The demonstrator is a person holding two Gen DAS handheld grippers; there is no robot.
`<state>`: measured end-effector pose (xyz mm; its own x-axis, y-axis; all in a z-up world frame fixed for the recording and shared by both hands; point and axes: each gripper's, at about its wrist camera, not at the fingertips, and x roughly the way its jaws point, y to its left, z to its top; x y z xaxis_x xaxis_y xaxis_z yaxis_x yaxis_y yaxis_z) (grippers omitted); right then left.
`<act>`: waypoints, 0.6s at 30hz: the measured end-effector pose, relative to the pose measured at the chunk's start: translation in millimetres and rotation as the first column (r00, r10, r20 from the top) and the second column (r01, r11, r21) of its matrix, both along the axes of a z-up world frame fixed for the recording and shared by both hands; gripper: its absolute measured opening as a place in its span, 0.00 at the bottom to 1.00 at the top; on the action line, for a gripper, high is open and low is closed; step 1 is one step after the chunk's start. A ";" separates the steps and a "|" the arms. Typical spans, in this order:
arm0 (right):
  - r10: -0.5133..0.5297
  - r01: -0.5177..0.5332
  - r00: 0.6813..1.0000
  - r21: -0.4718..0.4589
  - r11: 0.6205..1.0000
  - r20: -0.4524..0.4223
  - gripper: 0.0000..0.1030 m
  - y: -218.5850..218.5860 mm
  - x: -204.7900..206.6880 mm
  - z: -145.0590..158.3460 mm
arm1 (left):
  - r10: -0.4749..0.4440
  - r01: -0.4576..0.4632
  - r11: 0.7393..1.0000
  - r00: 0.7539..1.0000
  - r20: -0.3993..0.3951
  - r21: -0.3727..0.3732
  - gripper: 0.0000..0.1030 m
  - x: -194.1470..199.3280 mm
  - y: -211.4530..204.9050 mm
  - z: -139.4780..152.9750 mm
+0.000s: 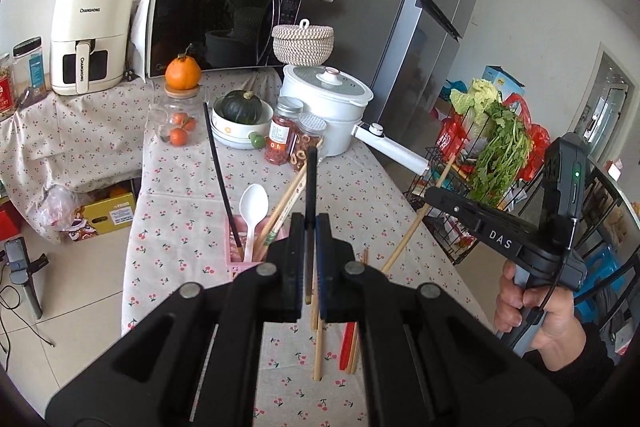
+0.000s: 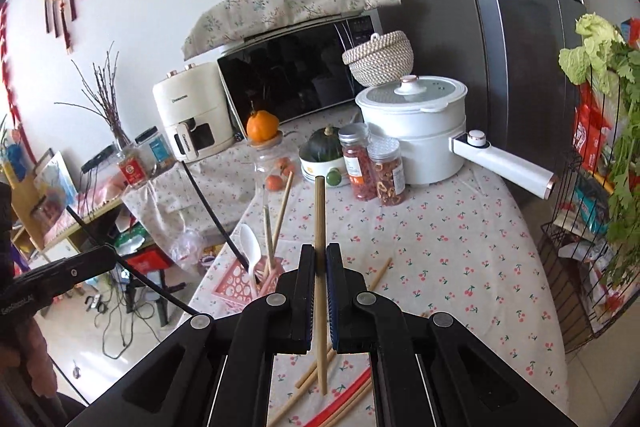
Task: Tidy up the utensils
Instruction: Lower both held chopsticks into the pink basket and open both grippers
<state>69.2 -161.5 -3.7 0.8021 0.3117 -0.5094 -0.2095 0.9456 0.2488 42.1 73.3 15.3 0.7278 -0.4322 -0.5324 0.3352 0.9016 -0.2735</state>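
From the left wrist view, the left gripper (image 1: pixel 307 227) was clenched on a black chopstick (image 1: pixel 310 187) that stood upright between its fingers (image 1: pixel 294 259). Just beyond it, near the left edge of the bench (image 1: pixel 192 223), a pink holder (image 1: pixel 236 259) held another black chopstick (image 1: pixel 220 171), a white spoon (image 1: pixel 254 215) and several bamboo chopsticks (image 1: pixel 284 207). Loose bamboo chopsticks (image 1: pixel 318 351) and red chopsticks (image 1: pixel 347 347) lay on the cherry-print cloth below the fingers. At the right, the right gripper (image 1: pixel 436 193), marked "DAS", gripped a bamboo chopstick (image 1: pixel 416 223). At the far end stood a cream air fryer (image 1: pixel 90 35) lettered "CHANGHONG" on body and handle, a microwave (image 1: pixel 224 27) under a floral cover, a woven basket (image 1: pixel 303 45), a white electric pot (image 1: pixel 326 99), two spice jars (image 1: pixel 286 131), a bowl with a green squash (image 1: pixel 241 123) and a glass jar (image 1: pixel 178 123) topped by an orange fruit. A fridge (image 1: pixel 420 27) rose off the far right corner.

From the right wrist view, the right gripper (image 2: pixel 320 263) was clamped on the bamboo chopstick (image 2: pixel 320 227), which stood upright. The pink holder (image 2: pixel 236 281) sat at the bench's (image 2: pixel 440 247) left edge, with the white spoon (image 2: pixel 250 243) and chopsticks inside. Loose bamboo chopsticks (image 2: pixel 308 375) lay under the fingers (image 2: pixel 306 291). The left gripper (image 2: pixel 72 269) showed at the left; its lettering was too blurred to read. The air fryer (image 2: pixel 192 115) and electric pot (image 2: pixel 416 123) stood at the back.
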 end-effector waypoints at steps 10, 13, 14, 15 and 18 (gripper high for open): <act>0.001 -0.013 0.987 0.078 0.997 0.160 0.05 13.6 -4.0 40.8 | 0.092 -0.095 0.995 0.978 0.185 0.004 0.06 4.6 3.7 29.9; 0.005 -0.025 0.979 0.096 0.995 0.202 0.05 22.0 -1.9 47.1 | 0.125 -0.129 0.992 0.967 0.221 0.000 0.06 8.9 5.3 31.7; 0.007 -0.029 0.977 0.104 0.994 0.211 0.05 24.7 -0.4 48.0 | 0.134 -0.137 0.991 0.963 0.234 -0.005 0.06 11.0 5.6 31.8; 0.008 -0.033 0.975 0.112 0.993 0.220 0.05 27.2 1.0 48.6 | 0.138 -0.140 0.990 0.960 0.244 -0.011 0.06 13.1 6.2 32.0; 0.008 -0.043 0.969 0.139 0.989 0.247 0.05 33.2 7.2 47.6 | 0.153 -0.154 0.988 0.955 0.256 -0.016 0.06 21.5 5.7 30.0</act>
